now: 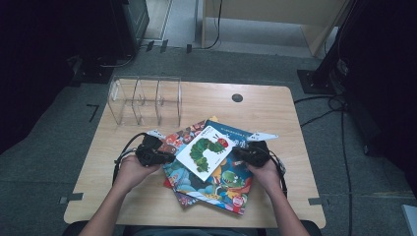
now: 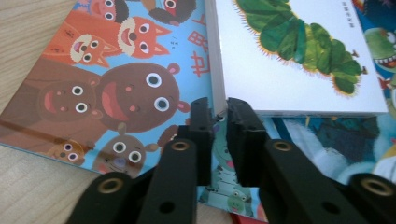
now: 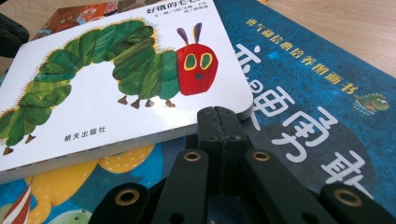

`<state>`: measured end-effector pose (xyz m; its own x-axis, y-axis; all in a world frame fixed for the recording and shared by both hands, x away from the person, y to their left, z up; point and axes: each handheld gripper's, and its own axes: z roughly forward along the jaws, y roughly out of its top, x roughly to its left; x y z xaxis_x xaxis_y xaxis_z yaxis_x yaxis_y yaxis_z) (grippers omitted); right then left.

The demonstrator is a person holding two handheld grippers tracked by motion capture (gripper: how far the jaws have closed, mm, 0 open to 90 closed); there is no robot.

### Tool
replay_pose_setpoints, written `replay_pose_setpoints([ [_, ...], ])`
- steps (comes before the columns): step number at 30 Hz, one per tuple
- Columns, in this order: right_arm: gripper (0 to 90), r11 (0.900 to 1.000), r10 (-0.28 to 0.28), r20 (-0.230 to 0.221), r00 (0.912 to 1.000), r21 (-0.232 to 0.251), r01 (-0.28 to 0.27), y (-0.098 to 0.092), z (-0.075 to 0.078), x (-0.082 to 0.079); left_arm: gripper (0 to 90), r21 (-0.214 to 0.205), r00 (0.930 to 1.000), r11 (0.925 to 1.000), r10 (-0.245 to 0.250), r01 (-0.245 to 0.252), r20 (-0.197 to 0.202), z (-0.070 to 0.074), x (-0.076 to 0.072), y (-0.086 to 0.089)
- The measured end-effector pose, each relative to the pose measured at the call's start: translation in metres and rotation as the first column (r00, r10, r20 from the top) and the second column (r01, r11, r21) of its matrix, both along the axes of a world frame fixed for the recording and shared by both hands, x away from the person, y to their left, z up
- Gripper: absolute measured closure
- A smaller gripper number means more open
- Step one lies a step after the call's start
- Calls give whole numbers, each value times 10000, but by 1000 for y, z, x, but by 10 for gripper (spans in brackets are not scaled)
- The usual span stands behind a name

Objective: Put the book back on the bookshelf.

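Caterpillar book [image 1: 206, 151] lying atop book pile [image 1: 223, 189] on bench [image 1: 275, 118], between grippers. Left gripper [image 2: 219, 109] slightly parted, book corner in gap, not pinched. Right gripper [image 3: 218, 116] closed, empty, at opposite corner. Risk judged: corner slipped, book skidded off pile.

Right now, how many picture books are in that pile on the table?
3 clear: the white caterpillar book on top, the blue dinosaur book beneath at right, the animal-faces book beneath at left. A red edge underneath may be a fourth.
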<state>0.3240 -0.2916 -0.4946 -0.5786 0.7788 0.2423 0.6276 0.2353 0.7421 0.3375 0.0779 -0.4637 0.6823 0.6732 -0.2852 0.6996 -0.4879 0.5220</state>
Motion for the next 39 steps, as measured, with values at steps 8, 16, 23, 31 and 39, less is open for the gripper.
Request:
replay_pose_setpoints([
  [8,900,9998,156,84,9998,-101,-155,1,0,2,589,770,9982,9970,74,-119,588,11,5,-6],
  [16,900,9987,335,164,9993,-380,-329,3,2,-6,453,542,9991,9983,-211,231,-370,13,26,-22],
  [23,900,9979,513,250,9984,-420,-503,8,2,-11,398,609,9958,9971,-396,448,-827,9,40,-37],
  [31,900,9983,576,99,9983,-80,-575,15,0,-16,370,613,9894,9955,-635,719,-1307,4,52,-50],
  [39,900,9963,654,298,9974,-571,-636,27,3,-26,307,455,9778,9932,-968,1069,-1857,-1,56,-63],
])
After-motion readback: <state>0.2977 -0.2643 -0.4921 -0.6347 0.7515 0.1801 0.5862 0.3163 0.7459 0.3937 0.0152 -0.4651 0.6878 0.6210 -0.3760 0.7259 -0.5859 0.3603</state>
